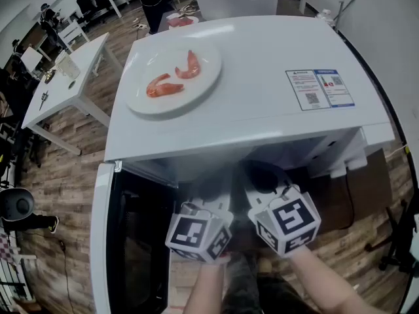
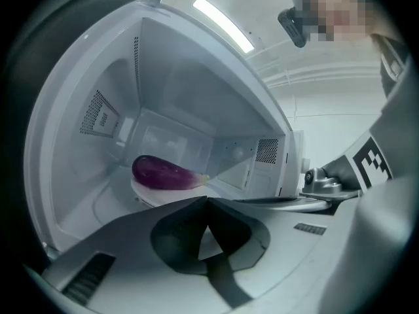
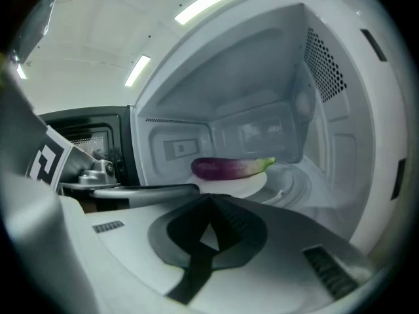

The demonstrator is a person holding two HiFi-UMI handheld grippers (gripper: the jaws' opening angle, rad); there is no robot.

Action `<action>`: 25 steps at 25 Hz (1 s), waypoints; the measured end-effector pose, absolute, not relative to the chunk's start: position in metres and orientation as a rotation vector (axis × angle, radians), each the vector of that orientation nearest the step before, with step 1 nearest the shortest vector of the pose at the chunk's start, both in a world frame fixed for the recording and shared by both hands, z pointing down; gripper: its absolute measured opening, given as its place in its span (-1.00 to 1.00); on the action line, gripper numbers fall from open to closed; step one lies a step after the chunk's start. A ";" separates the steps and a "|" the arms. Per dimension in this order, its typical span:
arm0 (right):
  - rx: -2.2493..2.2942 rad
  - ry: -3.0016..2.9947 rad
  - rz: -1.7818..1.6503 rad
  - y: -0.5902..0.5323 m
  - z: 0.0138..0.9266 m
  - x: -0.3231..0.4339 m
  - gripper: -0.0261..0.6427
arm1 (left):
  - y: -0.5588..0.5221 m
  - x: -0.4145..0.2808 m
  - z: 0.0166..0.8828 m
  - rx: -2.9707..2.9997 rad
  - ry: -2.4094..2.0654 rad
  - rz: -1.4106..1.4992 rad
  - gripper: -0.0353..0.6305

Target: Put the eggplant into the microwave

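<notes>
Left gripper (image 2: 207, 200) and right gripper (image 3: 208, 198) sit pressed together, empty. With the glossy purple eggplant (image 3: 226, 168) inside the white microwave (image 1: 262, 110), best back both straight out, clear of the open door (image 1: 134, 241).

White microwave (image 1: 262, 51) — plate (image 1: 196, 93) with two shrimp (image 1: 163, 87) on top, eggplant (image 3: 229, 167) on a dish (image 3: 245, 186) inside

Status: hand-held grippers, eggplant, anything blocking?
Both shut, empty: left hand-held gripper, right hand-held gripper. Eggplant lies on white plate inside microwave. Door open, nothing blocking the opening.
</notes>
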State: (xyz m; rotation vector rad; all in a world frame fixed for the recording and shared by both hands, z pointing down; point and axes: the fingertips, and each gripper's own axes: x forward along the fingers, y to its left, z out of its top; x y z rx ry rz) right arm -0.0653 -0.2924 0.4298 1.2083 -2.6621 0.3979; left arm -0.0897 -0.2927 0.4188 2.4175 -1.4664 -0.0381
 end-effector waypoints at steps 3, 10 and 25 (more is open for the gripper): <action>1.226 -2.657 0.401 -0.295 0.431 -0.064 -0.92 | -0.295 -0.087 0.421 2.411 -1.467 -0.039 -0.89; 1.275 -2.657 0.407 -0.299 0.430 -0.062 -0.92 | -0.294 -0.090 0.422 2.404 -1.527 -0.096 -0.89; 1.365 -2.708 0.280 -0.297 0.432 -0.061 -0.91 | -0.292 -0.082 0.435 2.514 -1.635 0.130 -0.88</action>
